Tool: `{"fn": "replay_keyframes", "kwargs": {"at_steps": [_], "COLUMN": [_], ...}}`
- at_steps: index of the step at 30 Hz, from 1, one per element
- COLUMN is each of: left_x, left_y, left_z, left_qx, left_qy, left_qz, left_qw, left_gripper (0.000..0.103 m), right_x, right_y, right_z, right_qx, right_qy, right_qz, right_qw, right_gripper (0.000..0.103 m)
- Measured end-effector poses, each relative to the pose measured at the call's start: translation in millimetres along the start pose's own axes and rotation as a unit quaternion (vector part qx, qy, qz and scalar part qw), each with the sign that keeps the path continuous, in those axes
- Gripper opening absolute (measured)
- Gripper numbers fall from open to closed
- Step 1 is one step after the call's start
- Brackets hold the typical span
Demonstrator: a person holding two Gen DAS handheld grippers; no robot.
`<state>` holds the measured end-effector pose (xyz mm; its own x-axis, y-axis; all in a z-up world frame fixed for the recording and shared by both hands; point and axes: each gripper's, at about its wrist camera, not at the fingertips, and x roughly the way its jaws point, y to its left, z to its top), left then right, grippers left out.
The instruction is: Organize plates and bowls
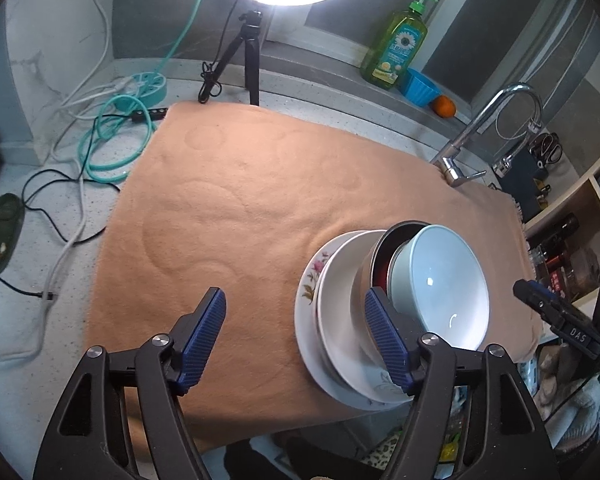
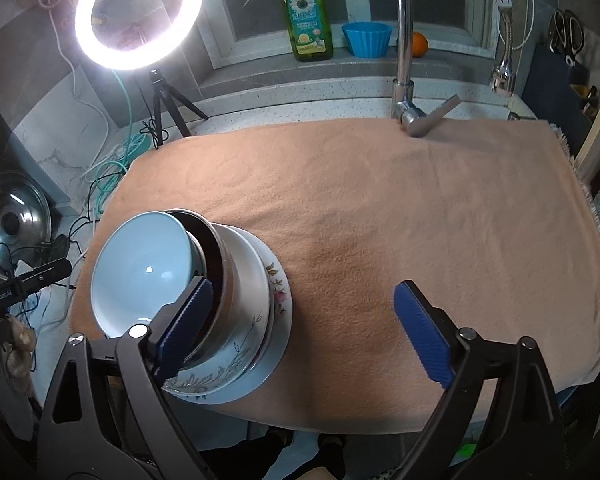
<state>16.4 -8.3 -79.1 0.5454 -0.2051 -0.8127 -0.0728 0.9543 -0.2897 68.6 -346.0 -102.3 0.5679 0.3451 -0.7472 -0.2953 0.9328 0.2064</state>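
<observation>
A: Where is the crockery?

B: In one stack on the peach towel (image 1: 228, 200), lower right of the left wrist view and lower left of the right wrist view. A floral plate (image 1: 310, 276) lies at the bottom, a white plate (image 1: 340, 280) on it, then a dark metal bowl (image 1: 384, 248), and a pale blue bowl (image 1: 444, 276) nested in that, leaning out of level.

A: And the tongs?

B: The left gripper (image 1: 294, 336) stands well open, with only bare towel between its blue pads. Its right-hand pad overlaps the stack in the picture; whether it touches I cannot tell. It holds nothing.

A: The other one?

B: The right gripper (image 2: 304, 332) is spread wide too, with towel between the pads. Its left-hand pad sits in front of the bowls' rims, and it grips nothing.

A: What else is there?

B: A ring light (image 2: 138, 14) on a tripod at upper left of the right wrist view, a green soap bottle (image 2: 308, 20), a blue cup (image 2: 366, 40) and an orange (image 2: 418, 44) along the sill, and a chrome faucet (image 2: 406, 60) at the towel's far edge.
</observation>
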Motion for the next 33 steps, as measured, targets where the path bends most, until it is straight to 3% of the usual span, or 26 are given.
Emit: {"fn": "replay_keyframes", "kwargs": {"at_steps": [22,33], "left_x": [-46.3,-56.5], "left_y": [-39.7,-56.7], "left_z": [-27.7,-37.4], "left_qx": [0.041,0.062], "left_qy": [-0.061,-0.078], "left_qz": [0.001,0.005], "left_qw": [0.9973,0.995], "left_gripper": [0.072,0.076], "right_x": [-60.8,-67.0], "right_y": [42.4,54.0], "right_z": [-15.1,-22.0], "right_qx": [-0.038,-0.052], "right_qy": [-0.074,-0.079], "right_qz": [-0.019,-0.018], "right_qw": [0.996,0.995], "right_gripper": [0.096,0.098]}}
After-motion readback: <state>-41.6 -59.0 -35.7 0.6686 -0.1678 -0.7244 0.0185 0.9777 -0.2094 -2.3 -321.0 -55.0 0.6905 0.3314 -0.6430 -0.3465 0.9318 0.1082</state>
